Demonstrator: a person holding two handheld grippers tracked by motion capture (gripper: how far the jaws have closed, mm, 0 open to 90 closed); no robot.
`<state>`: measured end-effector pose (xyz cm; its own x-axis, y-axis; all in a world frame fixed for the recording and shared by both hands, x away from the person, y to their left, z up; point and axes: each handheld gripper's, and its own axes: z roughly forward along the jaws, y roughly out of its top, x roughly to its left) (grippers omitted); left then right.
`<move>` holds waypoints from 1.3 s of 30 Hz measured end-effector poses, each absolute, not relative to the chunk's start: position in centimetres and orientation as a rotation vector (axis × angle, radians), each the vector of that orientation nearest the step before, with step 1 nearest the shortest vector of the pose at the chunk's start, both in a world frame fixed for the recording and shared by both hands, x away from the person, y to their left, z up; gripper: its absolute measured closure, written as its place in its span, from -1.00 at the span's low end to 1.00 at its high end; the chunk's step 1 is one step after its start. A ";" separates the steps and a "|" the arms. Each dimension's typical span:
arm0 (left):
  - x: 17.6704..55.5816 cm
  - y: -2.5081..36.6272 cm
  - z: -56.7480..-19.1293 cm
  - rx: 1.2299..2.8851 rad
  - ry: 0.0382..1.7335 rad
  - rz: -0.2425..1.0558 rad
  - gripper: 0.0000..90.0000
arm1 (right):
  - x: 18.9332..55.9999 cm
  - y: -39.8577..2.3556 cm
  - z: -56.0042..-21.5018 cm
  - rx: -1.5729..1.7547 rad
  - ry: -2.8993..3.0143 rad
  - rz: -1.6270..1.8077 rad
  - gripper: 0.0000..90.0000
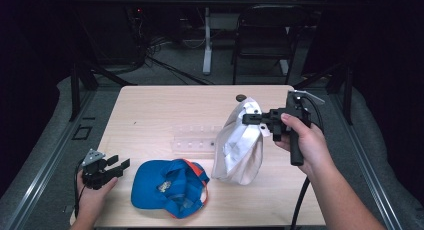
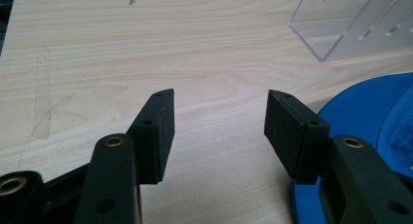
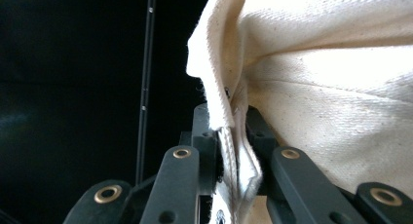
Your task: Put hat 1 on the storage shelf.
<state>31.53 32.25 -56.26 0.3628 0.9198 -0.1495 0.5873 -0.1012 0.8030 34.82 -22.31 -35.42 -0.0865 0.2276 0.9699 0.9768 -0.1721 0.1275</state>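
Fabric of a white cap (image 1: 239,150) is pinched between the jaws of the right gripper (image 1: 251,118), which clamp tight on a seamed edge near its top; the right gripper view shows the cream cloth (image 3: 311,73) folded and squeezed between the two black pads. The cap hangs from that grip, its lower part reaching down to the table (image 1: 150,110) near the right side. The right hand (image 1: 305,140) holds the gripper level, above the tabletop.

At the near left edge, the left gripper (image 1: 120,166) rests low in the left hand (image 1: 92,197), its jaws wide apart with nothing between them; in the left gripper view bare wood shows between the pads (image 2: 158,131). A blue cap (image 1: 170,187) with an orange edge lies upside down on the table just right of that gripper, apart from its jaws. Behind both caps stands a clear rack (image 1: 195,138), touching neither gripper.
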 end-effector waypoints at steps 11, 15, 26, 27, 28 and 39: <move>31.5 32.3 -56.2 1.804 1.329 0.499 0.01 | 36.1 -21.2 -34.6 -1.420 -1.295 -1.371 0.74; 31.6 32.3 -56.2 1.808 1.329 0.497 0.01 | 36.7 -20.8 -34.1 -1.416 -1.284 -1.387 0.74; 31.6 32.3 -56.3 1.806 1.327 0.494 0.01 | 39.1 -19.8 -32.5 -1.431 -1.272 -1.434 0.73; 31.6 32.3 -56.2 1.807 1.326 0.493 0.01 | 39.3 -19.6 -32.3 -1.438 -1.267 -1.434 0.73; 31.6 32.3 -56.3 1.807 1.326 0.493 0.01 | 39.4 -19.6 -32.3 -1.436 -1.268 -1.437 0.73; 31.7 32.2 -56.3 1.810 1.322 0.495 0.01 | 41.9 -17.8 -31.8 -1.436 -1.320 -1.406 0.71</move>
<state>31.66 32.18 -56.25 0.3708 0.9168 -0.1485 0.5938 -0.1111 0.7969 41.92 -17.83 -31.82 -0.1197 0.1775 0.9768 0.9637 -0.2156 0.1573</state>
